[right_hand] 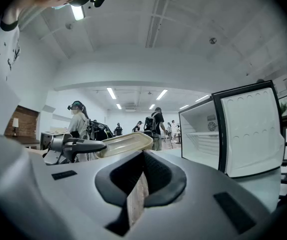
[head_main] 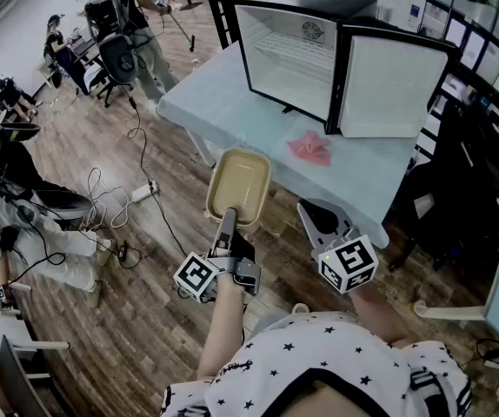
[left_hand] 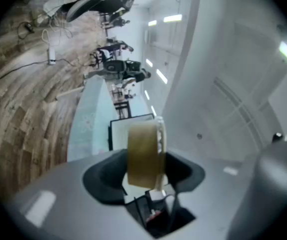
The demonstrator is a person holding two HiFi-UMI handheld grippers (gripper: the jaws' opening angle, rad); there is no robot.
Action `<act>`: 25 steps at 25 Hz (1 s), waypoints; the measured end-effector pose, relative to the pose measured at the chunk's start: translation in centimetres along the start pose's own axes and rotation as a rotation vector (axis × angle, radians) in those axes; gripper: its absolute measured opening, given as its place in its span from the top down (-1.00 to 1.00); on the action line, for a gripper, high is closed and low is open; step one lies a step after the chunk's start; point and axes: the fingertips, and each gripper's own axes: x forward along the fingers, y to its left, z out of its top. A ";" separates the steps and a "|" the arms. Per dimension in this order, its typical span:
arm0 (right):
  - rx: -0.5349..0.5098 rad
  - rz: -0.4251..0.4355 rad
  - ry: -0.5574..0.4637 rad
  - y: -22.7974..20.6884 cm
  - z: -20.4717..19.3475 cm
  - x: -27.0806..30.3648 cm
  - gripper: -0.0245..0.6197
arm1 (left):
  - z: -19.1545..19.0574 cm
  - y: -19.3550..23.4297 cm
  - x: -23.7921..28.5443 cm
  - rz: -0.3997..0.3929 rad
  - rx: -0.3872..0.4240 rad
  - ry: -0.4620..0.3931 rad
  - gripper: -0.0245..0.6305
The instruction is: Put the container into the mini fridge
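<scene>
A beige rectangular container (head_main: pixel 239 183) hangs over the floor just short of the table's near edge, with my left gripper (head_main: pixel 227 218) shut on its near rim. In the left gripper view the container (left_hand: pixel 146 154) stands edge-on between the jaws. To its right, my right gripper (head_main: pixel 312 208) is level and shut, with nothing in it. The right gripper view shows that gripper (right_hand: pixel 143 156) with jaws together and the container (right_hand: pixel 126 144) to its left. The mini fridge (head_main: pixel 289 50) stands on the table with its door (head_main: pixel 390 85) swung wide open and a white, empty inside.
A pink cloth (head_main: pixel 310 148) lies on the pale blue table (head_main: pixel 223 94) in front of the fridge. Cables and a power strip (head_main: pixel 141 192) lie on the wooden floor at left. People (head_main: pixel 132 24) stand and sit farther off at left. A black chair (head_main: pixel 458 198) is at right.
</scene>
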 end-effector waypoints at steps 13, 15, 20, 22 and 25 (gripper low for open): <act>-0.019 0.025 -0.013 0.4 0.8 -0.6 0.86 | -0.5 -0.2 -0.2 0.008 -0.009 -0.007 0.25; -0.024 0.029 -0.012 0.3 0.7 -0.8 0.86 | -0.7 -0.2 -0.1 0.005 -0.007 -0.006 0.24; -0.016 0.027 -0.024 -0.1 0.6 -1.3 0.86 | -1.3 0.0 0.2 0.009 -0.007 -0.008 0.25; 0.016 0.034 -0.036 -0.6 0.5 -1.7 0.86 | -1.7 -0.1 0.3 0.007 -0.005 -0.007 0.25; 0.036 0.042 -0.033 -0.9 0.0 -2.1 0.86 | -2.5 -0.3 0.4 0.007 -0.003 -0.003 0.25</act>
